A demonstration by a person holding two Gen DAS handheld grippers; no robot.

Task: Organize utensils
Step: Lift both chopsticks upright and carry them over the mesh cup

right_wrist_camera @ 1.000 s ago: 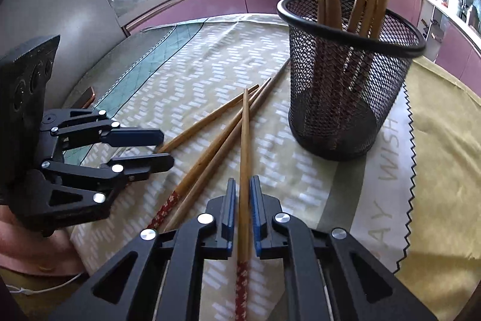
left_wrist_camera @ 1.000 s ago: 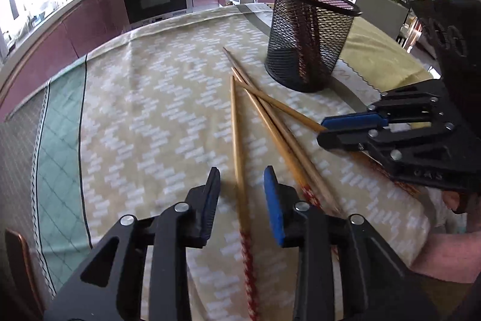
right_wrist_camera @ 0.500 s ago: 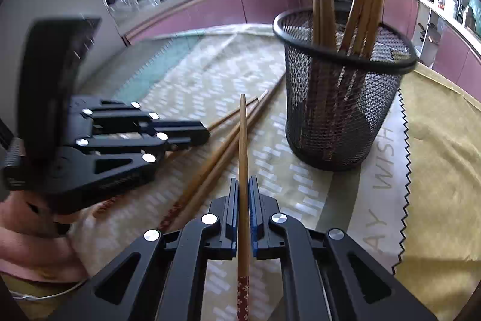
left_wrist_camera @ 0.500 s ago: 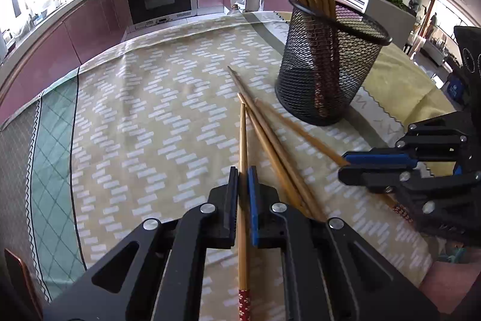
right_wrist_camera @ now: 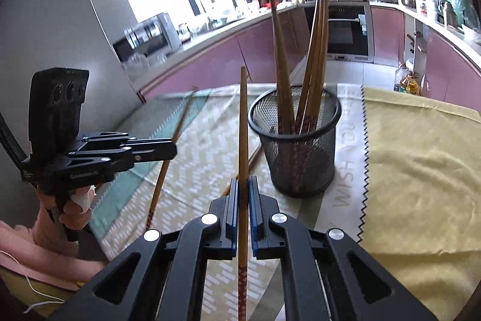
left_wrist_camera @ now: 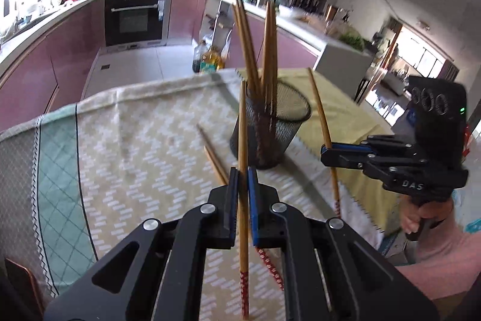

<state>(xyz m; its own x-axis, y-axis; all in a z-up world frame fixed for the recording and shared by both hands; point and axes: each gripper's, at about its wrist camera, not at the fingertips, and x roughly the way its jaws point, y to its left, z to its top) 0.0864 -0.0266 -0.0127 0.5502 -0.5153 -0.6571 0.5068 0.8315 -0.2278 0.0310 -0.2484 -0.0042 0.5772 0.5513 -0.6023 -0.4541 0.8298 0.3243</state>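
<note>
My left gripper (left_wrist_camera: 243, 173) is shut on a wooden chopstick (left_wrist_camera: 242, 125) with a red patterned end, held above the table and pointing toward the black mesh cup (left_wrist_camera: 270, 134). The cup stands upright and holds several chopsticks. My right gripper (right_wrist_camera: 243, 181) is shut on a second chopstick (right_wrist_camera: 243, 116), also raised, just left of the cup (right_wrist_camera: 297, 152). Each wrist view shows the other gripper: the right gripper (left_wrist_camera: 323, 152) with its tilted chopstick (left_wrist_camera: 318, 107), and the left gripper (right_wrist_camera: 174, 151) with its own chopstick (right_wrist_camera: 162, 176). Two loose chopsticks (left_wrist_camera: 215, 161) lie on the cloth near the cup.
A beige patterned tablecloth (left_wrist_camera: 135, 158) with a green band covers the table, and a yellow cloth (right_wrist_camera: 421, 155) lies to the right of the cup. A person's hand (left_wrist_camera: 421, 215) holds the right gripper. Beyond the table's far edge are kitchen cabinets and an oven.
The left gripper closed on a chopstick that lay between its open fingers. Both grippers then rose with their chopsticks off the cloth, the tips swinging upward. Two chopsticks stayed on the table.
</note>
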